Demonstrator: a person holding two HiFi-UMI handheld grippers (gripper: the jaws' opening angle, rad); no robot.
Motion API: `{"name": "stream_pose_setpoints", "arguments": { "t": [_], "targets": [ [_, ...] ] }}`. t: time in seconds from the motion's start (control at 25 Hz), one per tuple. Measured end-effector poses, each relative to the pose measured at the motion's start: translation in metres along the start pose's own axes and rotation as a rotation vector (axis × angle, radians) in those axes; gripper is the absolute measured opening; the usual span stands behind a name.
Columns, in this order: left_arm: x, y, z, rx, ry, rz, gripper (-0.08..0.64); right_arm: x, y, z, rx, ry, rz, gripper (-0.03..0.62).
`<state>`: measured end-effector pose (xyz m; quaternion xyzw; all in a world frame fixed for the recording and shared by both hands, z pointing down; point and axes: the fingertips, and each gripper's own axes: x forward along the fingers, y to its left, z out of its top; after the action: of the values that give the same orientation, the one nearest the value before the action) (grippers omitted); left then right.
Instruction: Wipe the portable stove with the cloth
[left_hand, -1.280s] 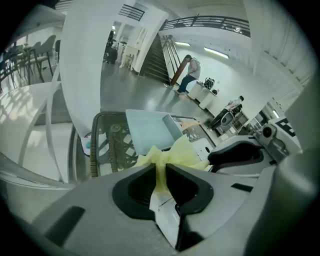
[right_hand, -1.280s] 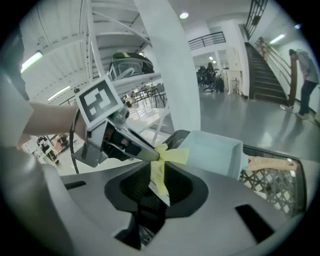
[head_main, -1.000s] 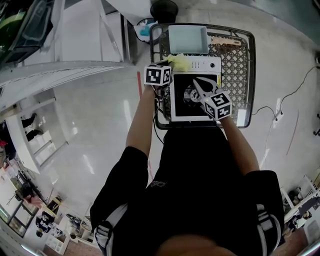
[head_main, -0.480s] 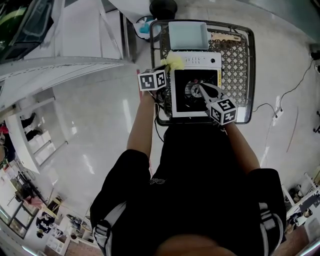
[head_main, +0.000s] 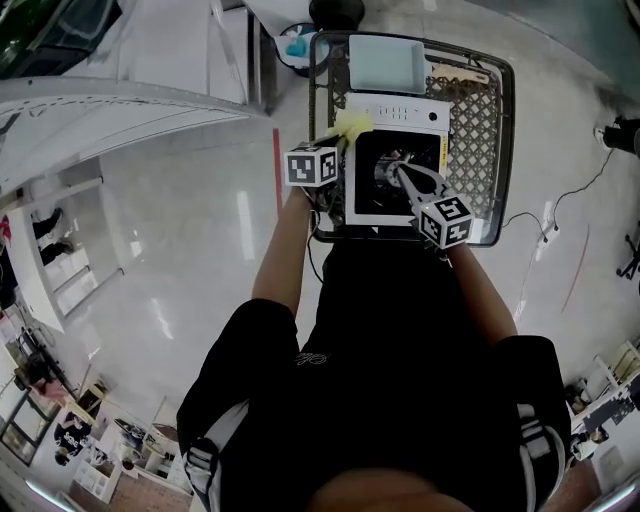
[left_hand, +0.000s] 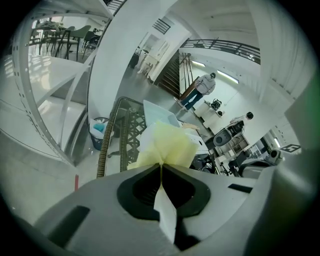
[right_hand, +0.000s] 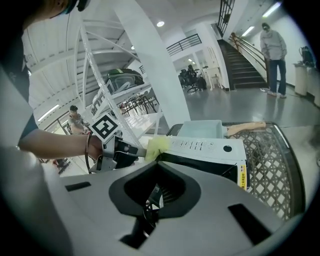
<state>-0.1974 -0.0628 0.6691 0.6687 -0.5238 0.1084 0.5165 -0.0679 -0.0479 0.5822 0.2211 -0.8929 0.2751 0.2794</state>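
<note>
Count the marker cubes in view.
2. One cube on the left claw, left of the stove; the other cube on the right claw, at its near right corner.

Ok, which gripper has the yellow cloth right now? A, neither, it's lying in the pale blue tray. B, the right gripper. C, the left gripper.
C: the left gripper is pinched shut on the yellow cloth, which bunches out past its tips, while the right gripper is shut with no cloth in it.
</note>
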Motion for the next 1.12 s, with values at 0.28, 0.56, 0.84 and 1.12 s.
{"name": "stream_pose_setpoints", "arguments": {
  "t": [0.28,0.56,0.84,1.12],
  "targets": [
    [-0.01,-0.005,-0.026,0.027,0.024,-0.021,0.026,0.001,0.017,-0.008,-0.017,0.021,0.008,0.006],
    [-0.018,-0.008,-0.046,0.053,0.036,-0.039,0.026,0.006,0.027,-0.01,-0.028,0.021,0.008,0.006],
    [-0.028,-0.016,-0.065,0.09,0.054,-0.05,0.026,0.007,0.037,-0.018,-0.02,0.029,-0.009,0.006],
    [-0.034,-0.017,-0.087,0.08,0.043,-0.054,0.026,0.014,0.049,-0.03,-0.061,0.072,0.019,0.006]
  ]
}}
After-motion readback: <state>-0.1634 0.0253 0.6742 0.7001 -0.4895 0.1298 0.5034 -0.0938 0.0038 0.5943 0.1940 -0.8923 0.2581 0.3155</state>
